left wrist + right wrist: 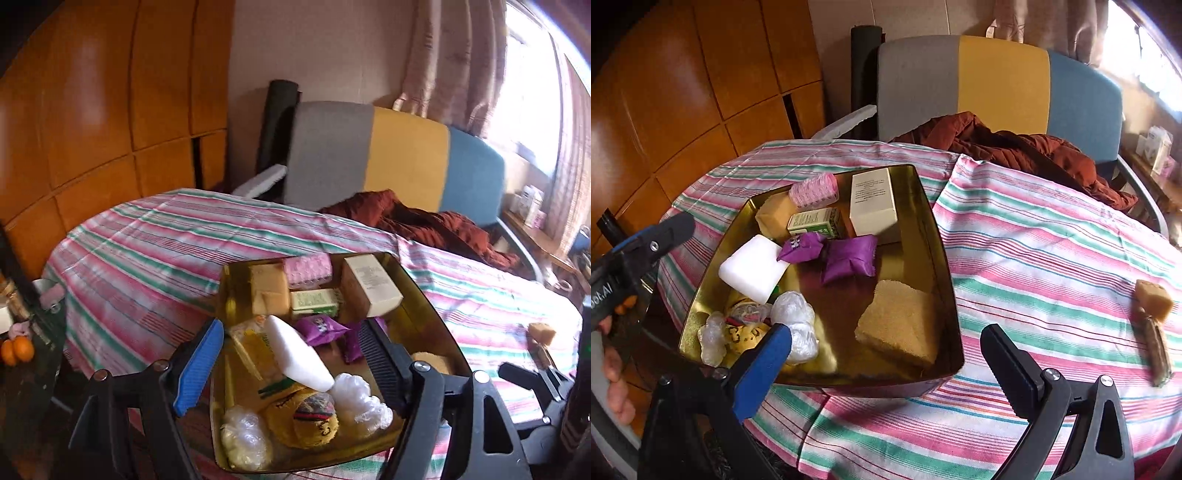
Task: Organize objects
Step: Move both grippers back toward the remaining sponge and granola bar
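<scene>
A gold tin (934, 236) sits on the striped tablecloth, filled with several items: a white bar (753, 267), purple packets (849, 258), a tan sponge (901, 325), a cream box (873, 201), a green box (816, 221) and a pink roller (813, 191). The tin also shows in the left wrist view (424, 295). My left gripper (291, 363) is open and empty over the tin's near end. My right gripper (886, 369) is open and empty at the tin's near right corner. A small sponge (1154, 297) and a brown bar (1158, 347) lie on the cloth at the right.
A grey, yellow and blue chair (1001, 81) with a dark red jacket (1015, 147) stands behind the table. Wooden cabinets (683, 92) fill the left. Oranges (16, 350) lie low at the left. The striped tablecloth (1052, 240) covers the round table.
</scene>
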Tool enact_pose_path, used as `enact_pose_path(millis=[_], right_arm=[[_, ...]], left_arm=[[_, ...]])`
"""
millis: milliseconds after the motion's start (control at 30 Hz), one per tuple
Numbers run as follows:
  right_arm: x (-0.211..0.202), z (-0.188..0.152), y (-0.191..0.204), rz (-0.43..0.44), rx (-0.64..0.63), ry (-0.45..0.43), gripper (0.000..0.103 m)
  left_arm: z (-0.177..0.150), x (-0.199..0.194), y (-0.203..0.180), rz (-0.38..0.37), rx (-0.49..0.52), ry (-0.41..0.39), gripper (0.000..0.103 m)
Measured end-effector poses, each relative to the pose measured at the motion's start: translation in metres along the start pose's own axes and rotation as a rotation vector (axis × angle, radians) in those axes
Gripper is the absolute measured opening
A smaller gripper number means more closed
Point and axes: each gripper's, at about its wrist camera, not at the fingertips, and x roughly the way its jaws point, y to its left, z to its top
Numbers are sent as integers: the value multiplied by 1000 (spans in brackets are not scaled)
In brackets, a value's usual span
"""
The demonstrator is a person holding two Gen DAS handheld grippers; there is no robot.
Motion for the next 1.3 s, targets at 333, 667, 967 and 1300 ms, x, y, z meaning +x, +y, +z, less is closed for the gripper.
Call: enact_pose_path(millis=[333, 667, 967, 1300], right_arm=[[-7, -3, -3, -11, 12, -17, 103], [-20, -2, 6, -86, -22, -87, 103], [-17, 6, 2, -118, -32, -91, 103], [-19, 8, -23, -153, 8, -86, 103]], left_arm=[[-4, -6, 0, 86, -26, 26, 77], [-13, -11, -9, 66, 7, 32, 77], [-17, -11, -17, 56, 26, 30, 77], [-14, 3, -34, 43, 76, 57, 77]])
